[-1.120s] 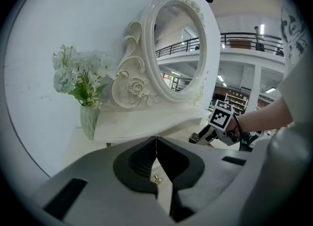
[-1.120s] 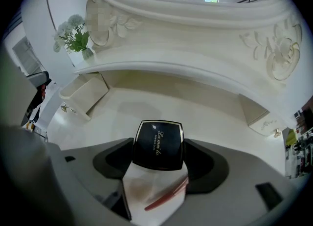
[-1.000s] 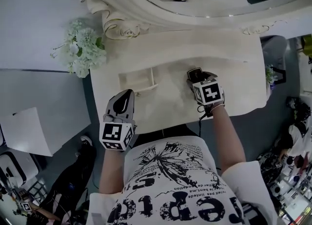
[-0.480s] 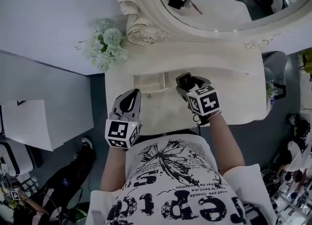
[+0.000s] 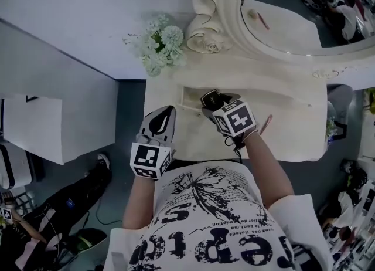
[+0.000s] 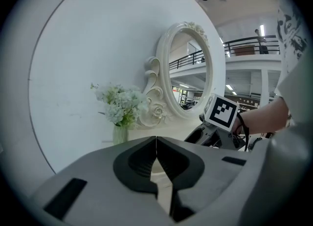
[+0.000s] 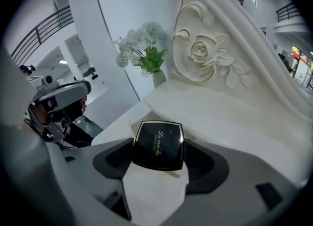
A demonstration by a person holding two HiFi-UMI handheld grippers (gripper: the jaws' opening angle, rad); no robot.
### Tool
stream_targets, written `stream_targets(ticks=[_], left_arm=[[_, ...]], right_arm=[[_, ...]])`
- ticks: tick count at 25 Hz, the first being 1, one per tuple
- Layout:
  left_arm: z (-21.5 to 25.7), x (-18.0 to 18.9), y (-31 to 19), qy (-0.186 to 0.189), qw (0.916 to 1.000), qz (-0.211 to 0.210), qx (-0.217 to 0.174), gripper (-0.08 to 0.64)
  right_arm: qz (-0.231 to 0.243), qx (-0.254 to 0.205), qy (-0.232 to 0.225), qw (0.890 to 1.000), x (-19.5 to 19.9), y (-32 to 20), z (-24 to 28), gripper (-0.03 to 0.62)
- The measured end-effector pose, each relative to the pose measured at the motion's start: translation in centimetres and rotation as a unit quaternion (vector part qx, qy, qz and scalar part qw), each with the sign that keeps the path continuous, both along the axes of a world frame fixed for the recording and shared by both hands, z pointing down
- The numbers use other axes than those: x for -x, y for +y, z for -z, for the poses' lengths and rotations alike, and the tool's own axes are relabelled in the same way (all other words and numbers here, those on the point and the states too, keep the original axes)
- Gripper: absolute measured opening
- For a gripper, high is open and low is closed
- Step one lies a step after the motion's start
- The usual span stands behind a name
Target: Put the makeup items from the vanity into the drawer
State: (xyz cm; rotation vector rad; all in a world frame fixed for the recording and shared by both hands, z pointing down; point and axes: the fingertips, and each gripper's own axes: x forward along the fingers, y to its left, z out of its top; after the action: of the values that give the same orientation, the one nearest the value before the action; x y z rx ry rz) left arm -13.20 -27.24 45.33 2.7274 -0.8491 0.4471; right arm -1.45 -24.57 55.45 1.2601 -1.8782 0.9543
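A black square compact (image 7: 159, 142) with gold lettering sits clamped between the jaws of my right gripper (image 7: 159, 155). In the head view that right gripper (image 5: 212, 104) holds the compact (image 5: 210, 98) at the right edge of the open white drawer (image 5: 188, 101) of the vanity (image 5: 293, 105). A thin pink pencil (image 5: 265, 124) lies on the vanity top to the right of the gripper. My left gripper (image 5: 163, 115) hangs at the vanity's front left edge. The left gripper (image 6: 156, 157) has its jaws pressed together with nothing between them.
A vase of white flowers (image 5: 161, 44) stands at the vanity's back left corner. The oval mirror (image 5: 281, 12) in its carved frame rises behind the top. A white wall panel (image 5: 64, 17) is at the left, and bags and cables lie on the floor (image 5: 70, 211).
My right gripper has carried the compact leftward from the middle of the vanity top to the open drawer. The left gripper stays near the front left edge. The head view has shifted.
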Motion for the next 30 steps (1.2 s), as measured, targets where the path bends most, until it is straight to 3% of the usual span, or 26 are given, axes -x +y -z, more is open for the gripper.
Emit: stream_targets(ticks=[6,11,26,27,29,30], left_arm=[[-0.9,2.9,-0.8,-0.005,0.9995,0.029,0.012,0.021],[-1.0,4.0,-0.7,-0.010,0.9990,0.042,0.013,0.021],[-0.8,2.4,-0.5,-0.010,0.9996,0.026,0.010,0.021],[-0.7,2.1,-0.4,-0.009,0.9996,0.024,0.008,0.021],[-0.4,1.5,-0.3,-0.008,0.9997,0.020,0.006,0.021],[-0.3,1.2,-0.2,-0.008,0.9998,0.017,0.004,0.021]], right_arm=[[0.023,0.039,-0.015,0.999,2.6,-1.4,-1.7,0.325],[0.011,0.060,-0.028,0.998,2.7,-1.4,-2.6,0.325],[-0.027,-0.014,-0.014,0.999,1.1,-1.8,0.4,0.319],[-0.032,-0.025,-0.013,0.999,0.8,-1.6,0.8,0.298],[-0.049,-0.049,-0.004,0.998,-0.3,-1.3,1.8,0.170],[-0.059,-0.061,0.003,0.996,-0.9,-1.2,2.2,0.136]])
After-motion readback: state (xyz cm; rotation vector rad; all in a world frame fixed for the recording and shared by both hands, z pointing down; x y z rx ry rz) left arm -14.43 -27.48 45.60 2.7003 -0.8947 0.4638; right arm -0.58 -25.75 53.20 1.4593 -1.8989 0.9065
